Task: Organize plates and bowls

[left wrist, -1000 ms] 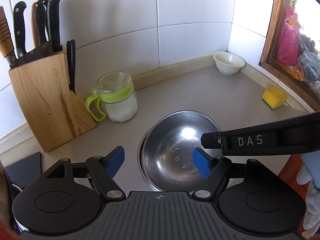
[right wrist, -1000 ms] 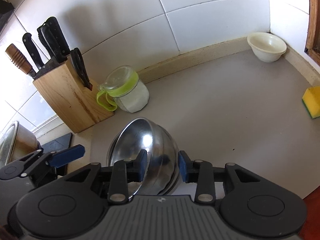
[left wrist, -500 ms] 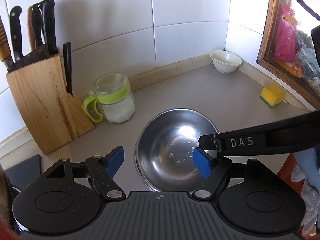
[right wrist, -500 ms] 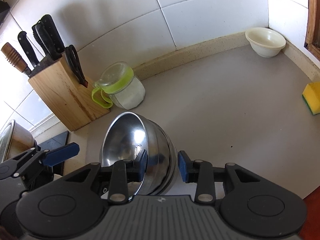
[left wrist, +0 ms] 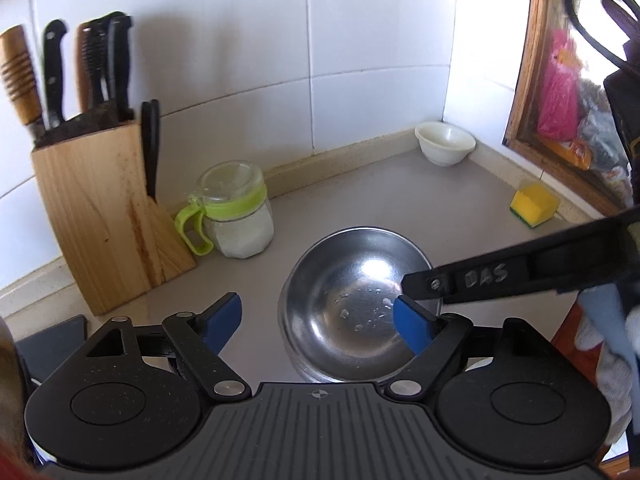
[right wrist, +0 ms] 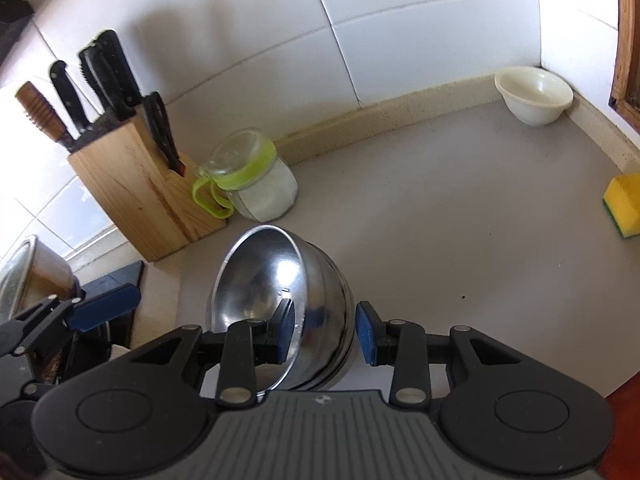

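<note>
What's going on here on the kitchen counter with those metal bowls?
A person is working with a hand-held gripper in each hand. The right hand-held gripper straddles the rim of the shiny stainless-steel bowl, one finger inside and one outside; the outer pad does not visibly touch it. That bowl sits nested in others on the grey countertop. The left hand-held gripper is open beside it, its jaws having just widened with nothing gripped. A small cream ceramic bowl waits in the far corner.
</note>
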A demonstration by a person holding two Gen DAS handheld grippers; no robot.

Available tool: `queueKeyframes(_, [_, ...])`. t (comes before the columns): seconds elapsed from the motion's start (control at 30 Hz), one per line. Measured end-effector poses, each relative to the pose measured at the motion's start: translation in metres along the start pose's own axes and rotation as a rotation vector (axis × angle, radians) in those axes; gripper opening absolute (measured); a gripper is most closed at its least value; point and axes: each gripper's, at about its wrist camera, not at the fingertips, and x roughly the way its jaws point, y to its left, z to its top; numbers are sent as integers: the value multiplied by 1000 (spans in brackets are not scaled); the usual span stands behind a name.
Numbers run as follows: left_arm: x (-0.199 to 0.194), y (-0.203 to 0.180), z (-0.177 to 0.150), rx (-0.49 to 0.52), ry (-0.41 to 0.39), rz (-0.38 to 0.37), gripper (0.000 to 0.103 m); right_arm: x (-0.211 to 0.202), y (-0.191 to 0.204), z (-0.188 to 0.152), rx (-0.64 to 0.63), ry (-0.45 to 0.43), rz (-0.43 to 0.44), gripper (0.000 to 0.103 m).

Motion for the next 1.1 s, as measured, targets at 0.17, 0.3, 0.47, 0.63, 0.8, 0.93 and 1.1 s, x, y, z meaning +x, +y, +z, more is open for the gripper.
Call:
queueKeyframes(0.17, [-15,16,-14,-33,-34,-42,92,-11,-1,-2,-20,-17,1,37])
queueKeyframes(0.3, [-29,27,-35,-17,-83,-87,98,-12,-4,-3,-10,-15,0,37])
queueKeyframes(0.47, [-33,34,-58,-16,-105,-107,101,-13,-5,-1,12,-91,-16,37])
queueKeyframes(0.63, [-25,41,-61,-69,-96,-114,101,8,-9,0,69,-76,-39,37])
queueKeyframes(0.8, [-22,43,-68,-59,-115,-102,101,14,-5,-1,58,-60,7,37])
queueKeyframes(0.93, [-18,33,-79,18,-129,-144,102,11,-1,4,-3,-43,41,37])
queueKeyframes(1.1, [2,31,-87,46,-111,-185,103,16,-8,8,-34,-1,38,37])
